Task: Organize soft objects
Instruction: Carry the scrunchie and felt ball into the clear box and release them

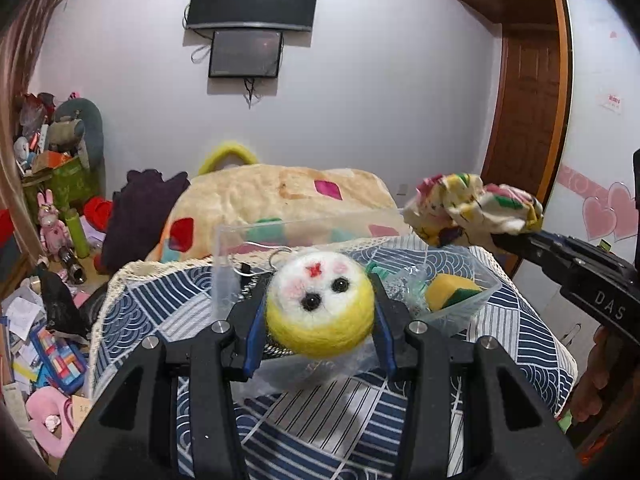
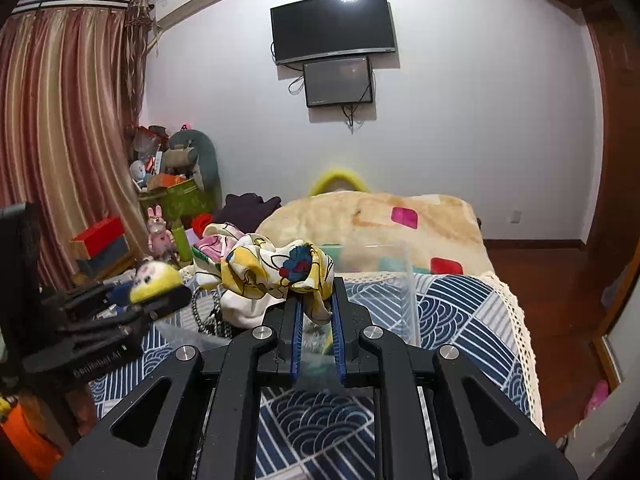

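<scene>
My left gripper point(image 1: 320, 316) is shut on a yellow-and-white felt ball toy point(image 1: 320, 306) with a face, held above a clear plastic box point(image 1: 256, 236) on the blue patterned cloth point(image 1: 320, 412). A yellow-green sponge point(image 1: 450, 290) lies in the box. My right gripper point(image 2: 315, 304) is shut on a crumpled floral cloth point(image 2: 264, 268), held in the air over the box point(image 2: 396, 280). In the left wrist view the cloth point(image 1: 472, 210) hangs at the right, above the box's right end. The felt toy point(image 2: 154, 278) shows at the left in the right wrist view.
A beige blanket point(image 1: 280, 196) with coloured patches covers the bed behind. A dark garment point(image 1: 140, 216) lies at its left. Cluttered toys and boxes point(image 1: 52, 216) fill the floor at left. A wooden door point(image 1: 528, 120) stands at right.
</scene>
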Demonstrator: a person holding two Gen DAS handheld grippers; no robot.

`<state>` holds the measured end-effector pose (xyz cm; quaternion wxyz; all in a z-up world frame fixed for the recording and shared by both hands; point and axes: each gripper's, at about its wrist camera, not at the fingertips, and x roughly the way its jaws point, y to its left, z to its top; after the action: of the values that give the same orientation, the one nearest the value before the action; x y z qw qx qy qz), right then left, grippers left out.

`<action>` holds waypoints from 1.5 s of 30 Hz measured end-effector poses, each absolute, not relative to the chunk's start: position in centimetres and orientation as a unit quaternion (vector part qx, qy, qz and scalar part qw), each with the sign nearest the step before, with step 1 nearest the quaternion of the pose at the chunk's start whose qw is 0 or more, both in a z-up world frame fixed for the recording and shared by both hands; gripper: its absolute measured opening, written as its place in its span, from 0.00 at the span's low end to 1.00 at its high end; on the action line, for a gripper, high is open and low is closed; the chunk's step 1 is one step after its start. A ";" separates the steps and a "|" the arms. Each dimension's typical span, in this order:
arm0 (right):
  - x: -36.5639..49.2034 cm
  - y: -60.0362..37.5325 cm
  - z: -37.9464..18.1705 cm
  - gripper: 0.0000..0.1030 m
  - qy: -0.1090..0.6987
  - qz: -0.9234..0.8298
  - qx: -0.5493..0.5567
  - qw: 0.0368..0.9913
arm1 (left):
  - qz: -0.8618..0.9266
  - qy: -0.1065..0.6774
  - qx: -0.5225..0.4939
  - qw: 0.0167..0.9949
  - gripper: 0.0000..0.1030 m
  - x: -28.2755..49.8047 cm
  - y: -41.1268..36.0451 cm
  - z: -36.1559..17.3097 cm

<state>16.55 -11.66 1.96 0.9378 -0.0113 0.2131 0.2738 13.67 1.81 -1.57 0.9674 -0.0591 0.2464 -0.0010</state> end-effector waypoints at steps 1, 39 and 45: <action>16.9 -11.5 1.9 0.11 0.216 0.272 -0.012 0.938 | -0.004 0.251 -0.061 0.966 0.44 14.2 1.8 -1.8; 15.2 -11.9 2.8 0.44 0.219 0.279 -0.026 0.935 | -0.019 0.234 -0.085 0.968 0.58 9.9 2.0 0.8; 13.1 -12.9 4.2 0.44 0.185 0.283 -0.023 0.941 | -0.015 0.195 -0.072 0.978 0.60 7.2 1.4 2.9</action>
<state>13.12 -12.85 4.17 0.9407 -0.0232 0.1852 0.2834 7.20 1.44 2.92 0.9781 -0.0724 0.1948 -0.0150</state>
